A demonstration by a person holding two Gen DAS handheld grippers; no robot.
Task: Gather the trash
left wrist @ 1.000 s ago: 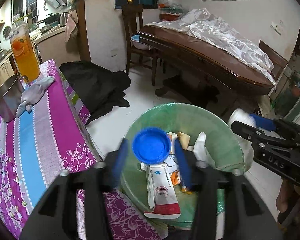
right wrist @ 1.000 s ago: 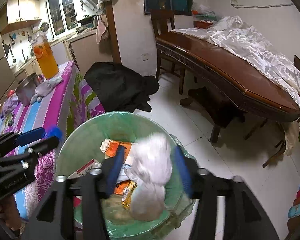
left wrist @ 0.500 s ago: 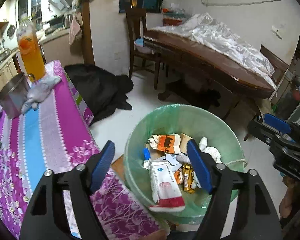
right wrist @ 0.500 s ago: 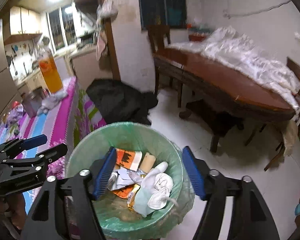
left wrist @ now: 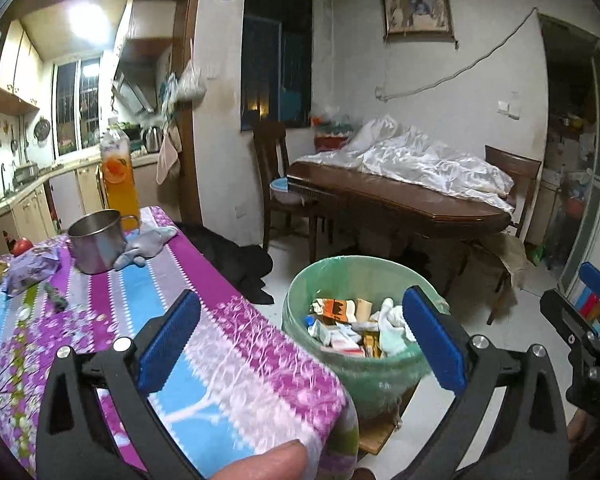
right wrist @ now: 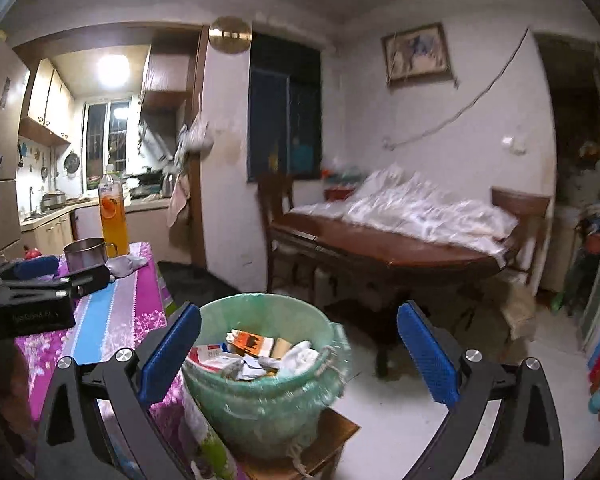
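Note:
A green-lined trash bin [left wrist: 316, 280] stands on a low wooden stool beside the table; it also shows in the right wrist view [right wrist: 260, 404]. It holds wrappers, small boxes [left wrist: 336, 336] and white tissue [right wrist: 300, 356]. My left gripper [left wrist: 300, 340] is open and empty, raised over the table corner and the bin. My right gripper [right wrist: 298, 356] is open and empty, above and behind the bin. The right gripper shows at the right edge of the left wrist view [left wrist: 580, 312]; the left gripper shows at the left of the right wrist view [right wrist: 40, 284].
The table has a purple and blue flowered cloth [left wrist: 148, 320]. On it stand a steel mug [left wrist: 96, 244], an orange drink bottle [left wrist: 116, 176], a grey cloth [left wrist: 148, 240], a purple packet [left wrist: 32, 268] and fruit. A brown dining table [left wrist: 400, 200] with white sheeting and chairs stands behind. A black garment [left wrist: 236, 256] lies on the floor.
The left gripper let go of a blue lid and the right let go of a white tissue wad into the bin. Both opened wide, rose and drew back.

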